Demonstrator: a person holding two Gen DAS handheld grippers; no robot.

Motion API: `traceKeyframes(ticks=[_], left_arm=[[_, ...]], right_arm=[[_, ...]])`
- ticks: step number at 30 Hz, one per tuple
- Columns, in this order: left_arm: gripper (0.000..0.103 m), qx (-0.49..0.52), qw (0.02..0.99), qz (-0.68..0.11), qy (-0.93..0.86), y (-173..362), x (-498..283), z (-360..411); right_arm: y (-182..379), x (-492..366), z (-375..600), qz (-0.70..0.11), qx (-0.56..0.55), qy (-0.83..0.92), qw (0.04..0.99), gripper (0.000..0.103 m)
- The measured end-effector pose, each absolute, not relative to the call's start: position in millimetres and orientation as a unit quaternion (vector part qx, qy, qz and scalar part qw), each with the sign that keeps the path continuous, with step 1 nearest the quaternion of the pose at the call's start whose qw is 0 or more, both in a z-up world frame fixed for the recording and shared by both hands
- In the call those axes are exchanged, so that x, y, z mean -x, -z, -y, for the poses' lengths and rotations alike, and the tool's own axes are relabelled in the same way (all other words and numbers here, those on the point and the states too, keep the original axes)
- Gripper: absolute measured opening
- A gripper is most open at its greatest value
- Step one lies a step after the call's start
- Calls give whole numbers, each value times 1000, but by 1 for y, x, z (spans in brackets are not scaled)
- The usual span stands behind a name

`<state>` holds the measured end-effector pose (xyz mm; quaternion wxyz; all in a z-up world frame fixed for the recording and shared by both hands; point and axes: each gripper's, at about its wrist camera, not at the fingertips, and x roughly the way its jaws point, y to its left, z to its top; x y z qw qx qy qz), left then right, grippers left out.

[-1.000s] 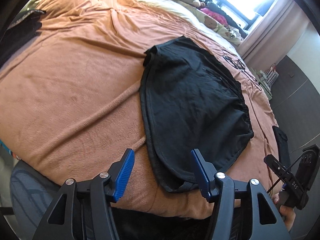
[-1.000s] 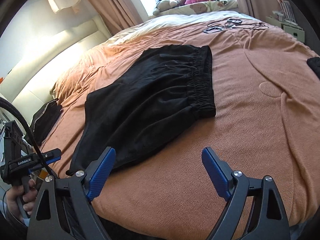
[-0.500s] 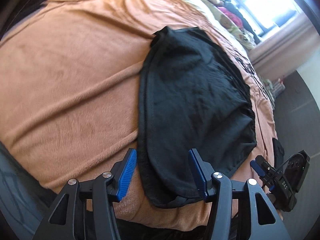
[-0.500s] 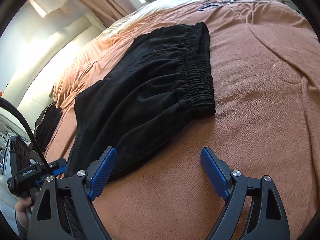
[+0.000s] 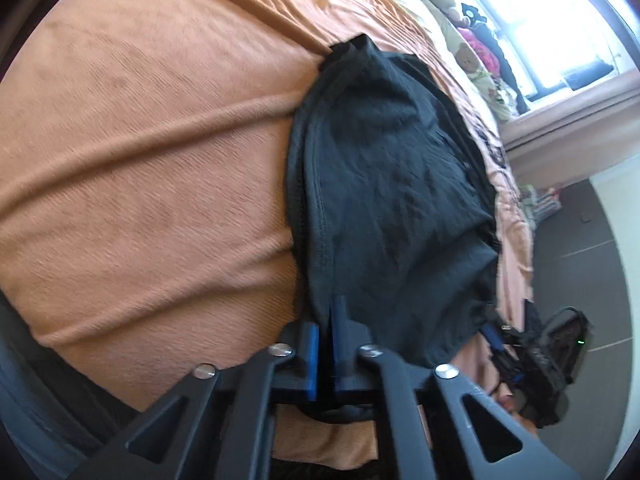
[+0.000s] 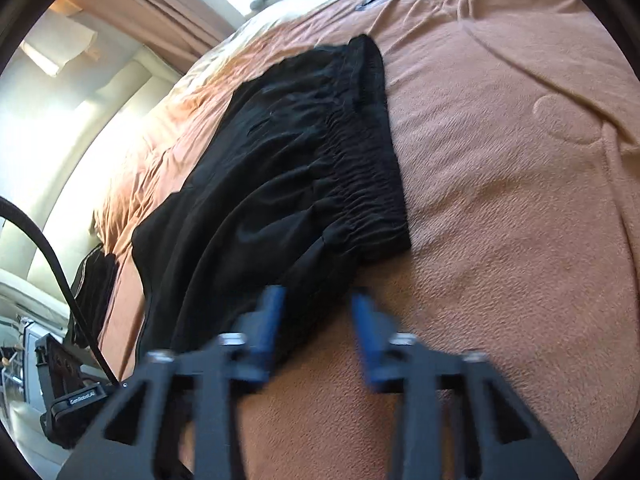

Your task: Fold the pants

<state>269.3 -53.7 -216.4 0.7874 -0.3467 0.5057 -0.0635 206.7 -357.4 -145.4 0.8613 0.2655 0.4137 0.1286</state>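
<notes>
**Jaws close on black pants at the bed's edge**

Clamped almost together at the bottom centre of the left wrist view, the left gripper [image 5: 325, 334] has its blue pads pinching the hem of the black pants [image 5: 384, 200], a fold of dark cloth caught between them. At the bottom centre of the right wrist view, the right gripper [image 6: 316, 322] is closing, its blurred jaws narrowing around the pants' near edge below the gathered waistband [image 6: 372, 168]; cloth lies between them, though whether the pads already press on it cannot be told. The pants lie spread flat on an orange blanket [image 5: 140, 168] covering a bed, running from the lower middle of each frame toward the window [image 5: 532, 12] at the top. Soft toys [image 5: 466, 60] sit along the sill. Judging from these views, the fold has yet to begin. Risks: the left pinch may hold only the top layer, letting the lower one trail; the right jaws could bite into blanket as well, dragging it up on the lift.
</notes>
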Motion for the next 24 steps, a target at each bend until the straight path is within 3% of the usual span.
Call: traceKeyframes(ticks=[6, 24], left_arm=[[4, 340, 805, -478, 86, 196, -261, 54], [3, 345, 838, -400, 137, 123, -294, 41]], right_arm=[[128, -200, 358, -397, -251, -127, 874, 8], [72, -189, 358, -334, -229, -138, 904, 6]])
